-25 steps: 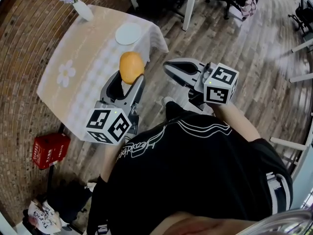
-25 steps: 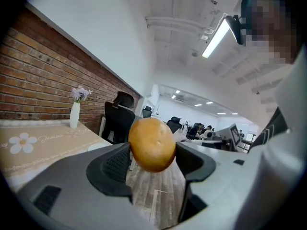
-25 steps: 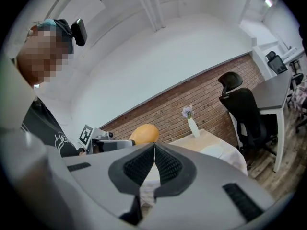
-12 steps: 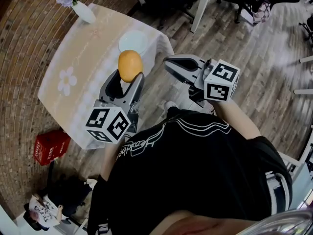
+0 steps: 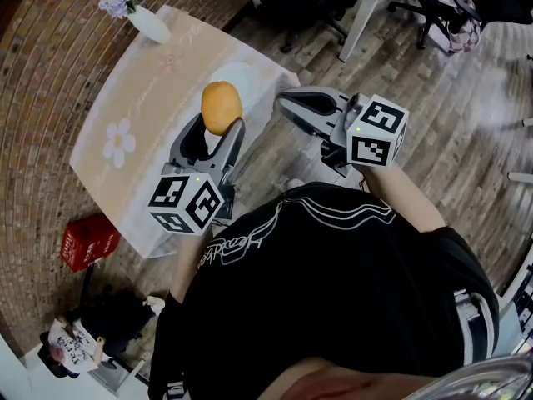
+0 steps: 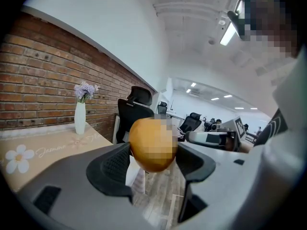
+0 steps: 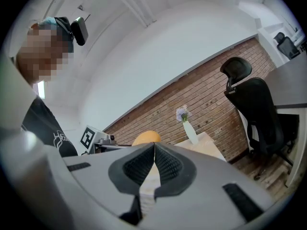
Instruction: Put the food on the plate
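left gripper [image 5: 220, 127] pinches the round orange food [image 5: 221, 107] at its middle; seems light, perhaps soft. right gripper [image 5: 287, 107] closed, empty.

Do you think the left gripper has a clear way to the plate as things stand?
Probably yes. The left gripper, shut on the food, hangs over the table right by the plate, nothing stands between them, and the vase sits at the far corner.

Two claws [image 5: 216, 130] [image 5: 283, 104], one orange food [image 5: 221, 107], one vase [image 5: 150, 25], one table [image 5: 158, 82].
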`<state>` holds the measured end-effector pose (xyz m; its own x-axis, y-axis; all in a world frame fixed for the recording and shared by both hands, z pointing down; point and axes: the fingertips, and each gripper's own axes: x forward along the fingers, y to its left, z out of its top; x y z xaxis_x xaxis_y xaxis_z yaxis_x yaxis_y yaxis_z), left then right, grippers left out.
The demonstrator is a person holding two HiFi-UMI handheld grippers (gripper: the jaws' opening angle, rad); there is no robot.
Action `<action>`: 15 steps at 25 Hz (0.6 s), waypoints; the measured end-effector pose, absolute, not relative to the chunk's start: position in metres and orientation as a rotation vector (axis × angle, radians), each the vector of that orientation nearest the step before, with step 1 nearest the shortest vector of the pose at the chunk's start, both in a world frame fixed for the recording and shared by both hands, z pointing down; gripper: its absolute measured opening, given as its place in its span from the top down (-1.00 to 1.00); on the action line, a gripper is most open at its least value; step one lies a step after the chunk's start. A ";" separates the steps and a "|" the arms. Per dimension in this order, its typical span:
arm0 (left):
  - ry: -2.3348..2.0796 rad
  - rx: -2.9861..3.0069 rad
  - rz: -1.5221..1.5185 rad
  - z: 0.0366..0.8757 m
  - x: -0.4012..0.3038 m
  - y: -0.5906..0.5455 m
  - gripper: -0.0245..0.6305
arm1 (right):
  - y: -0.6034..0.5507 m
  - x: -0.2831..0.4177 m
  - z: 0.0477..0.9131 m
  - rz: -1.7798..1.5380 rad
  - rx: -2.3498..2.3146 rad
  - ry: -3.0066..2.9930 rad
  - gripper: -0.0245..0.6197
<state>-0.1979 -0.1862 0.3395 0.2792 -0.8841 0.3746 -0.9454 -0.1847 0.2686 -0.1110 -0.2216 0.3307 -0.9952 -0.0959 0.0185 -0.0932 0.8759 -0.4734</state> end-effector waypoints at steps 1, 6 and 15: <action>-1.650 2.105 0.187 0.342 -0.200 -0.189 0.04 | -0.224 -0.112 0.332 -0.765 -0.148 3.040 0.93; -1.666 2.091 0.208 0.356 -0.209 -0.205 0.04 | -0.238 -0.115 0.344 -0.776 -0.158 3.046 0.93; -1.617 2.096 0.243 0.389 -0.218 -0.229 0.04 | -0.250 -0.117 0.374 -0.819 -0.237 3.040 0.93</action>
<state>-0.2179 -0.2291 0.3892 0.2869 -0.8618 0.4184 -0.9466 -0.1880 0.2617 -0.1165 -0.2501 0.3737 -0.9886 -0.1403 0.0541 -0.1485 0.8542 -0.4983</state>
